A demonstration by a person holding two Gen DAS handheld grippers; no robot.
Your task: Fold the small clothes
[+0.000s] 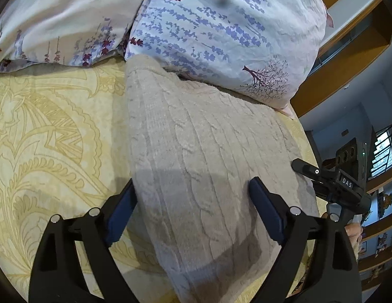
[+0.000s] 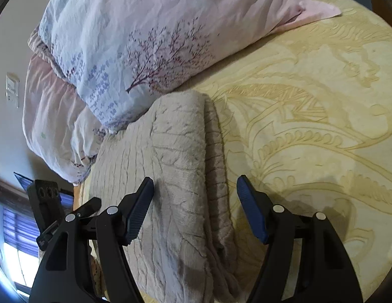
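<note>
Under my left gripper, jaws spread and released, the folded beige knit garment lies on the yellow bedspread. My right gripper gapes empty too. "DAS" reads on it only from the left view; floral pillows beyond.
</note>
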